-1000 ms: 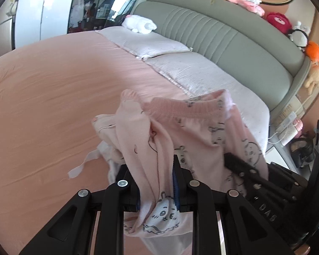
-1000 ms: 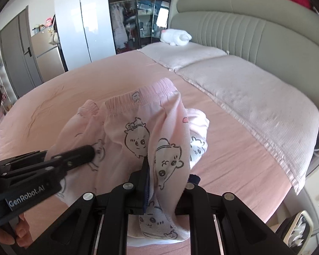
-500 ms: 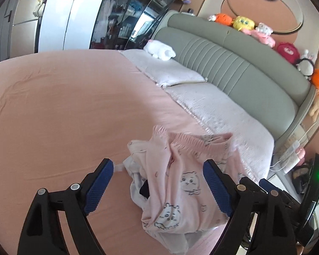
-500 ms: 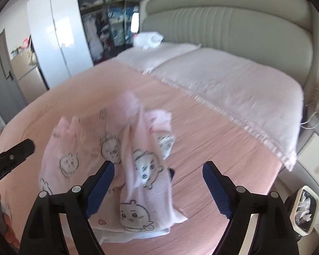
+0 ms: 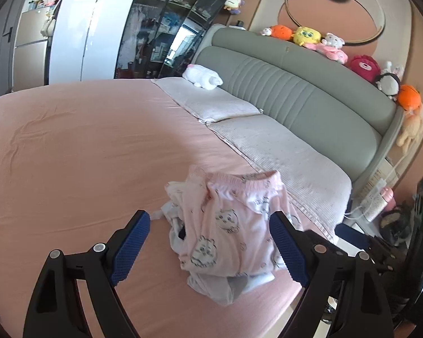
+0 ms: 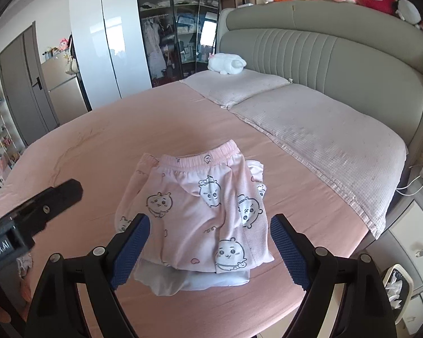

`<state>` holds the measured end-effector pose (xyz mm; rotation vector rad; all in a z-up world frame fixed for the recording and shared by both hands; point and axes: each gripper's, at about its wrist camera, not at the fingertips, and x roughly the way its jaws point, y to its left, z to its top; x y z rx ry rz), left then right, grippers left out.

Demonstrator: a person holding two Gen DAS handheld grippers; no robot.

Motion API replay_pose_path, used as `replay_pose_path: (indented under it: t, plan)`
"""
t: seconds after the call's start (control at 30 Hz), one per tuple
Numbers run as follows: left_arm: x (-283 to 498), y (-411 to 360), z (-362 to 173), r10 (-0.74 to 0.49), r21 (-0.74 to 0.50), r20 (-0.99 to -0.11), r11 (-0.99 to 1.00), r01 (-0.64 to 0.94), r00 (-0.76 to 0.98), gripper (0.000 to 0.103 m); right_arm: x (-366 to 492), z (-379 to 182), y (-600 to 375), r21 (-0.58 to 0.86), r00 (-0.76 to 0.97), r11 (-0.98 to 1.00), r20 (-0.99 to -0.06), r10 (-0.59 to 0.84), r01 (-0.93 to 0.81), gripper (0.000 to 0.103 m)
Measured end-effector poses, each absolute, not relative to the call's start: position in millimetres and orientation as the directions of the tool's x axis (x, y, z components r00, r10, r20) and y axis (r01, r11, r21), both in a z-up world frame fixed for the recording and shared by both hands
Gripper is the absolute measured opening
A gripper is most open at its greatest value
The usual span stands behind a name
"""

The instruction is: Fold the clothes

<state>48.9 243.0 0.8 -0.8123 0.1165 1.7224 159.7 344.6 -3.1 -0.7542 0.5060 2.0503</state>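
In the left wrist view, the left gripper (image 5: 210, 226) fills the lower part of the frame with its blue-padded fingers (image 5: 131, 246) spread wide apart and nothing pressed between them. Beyond and between the fingers, at lower centre, lies a pair of pink pyjama trousers (image 5: 231, 229) printed with small cartoon animals, folded into a bundle with the elastic waistband on the far side. It rests on top of a white garment (image 5: 211, 287) whose edges stick out at the near side and at the left. Both lie on the pink bedsheet (image 5: 79, 155), near the bed's right-hand edge.

In the right wrist view, the right gripper (image 6: 210, 226) also stands with its fingers (image 6: 287, 249) wide apart, gripping nothing; the trousers (image 6: 200, 208) lie flat at centre frame, just beyond the fingertips and not touched by the pads. The white garment (image 6: 200, 280) shows under the near edge. The left gripper (image 6: 48, 205) reaches in from the left edge of this frame, its dark tip beside the bundle and clear of it.

Two pale pillows (image 5: 270, 152) run along the grey-green padded headboard (image 5: 296, 84) at upper right. A white plush toy (image 5: 203, 76) lies on the farther pillow, and a row of plush toys (image 5: 318, 42) sits on top of the headboard.
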Motion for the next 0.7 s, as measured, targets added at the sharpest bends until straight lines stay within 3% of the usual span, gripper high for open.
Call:
replay_pose_path:
  t: [0.17, 0.43, 0.7]
  plan:
    - [66, 219, 10, 0.824, -0.316, -0.56, -0.309, -0.897, -0.087, 0.087, 162, 5, 330, 0.024, -0.405, -0.543, -0.696, 0.594, -0.839, 0.088]
    - [92, 183, 39, 0.791, -0.175, -0.578, -0.357, -0.917, -0.198, 0.087, 199, 19, 306, -0.016, -0.265, -0.424, -0.759, 0.595, -0.906, 0.088]
    - [103, 148, 61, 0.774, -0.207, -0.603, -0.384, -0.9, -0.192, 0.087, 204, 63, 272, -0.081, -0.229, -0.425, -0.745, 0.627, -0.902, 0.088]
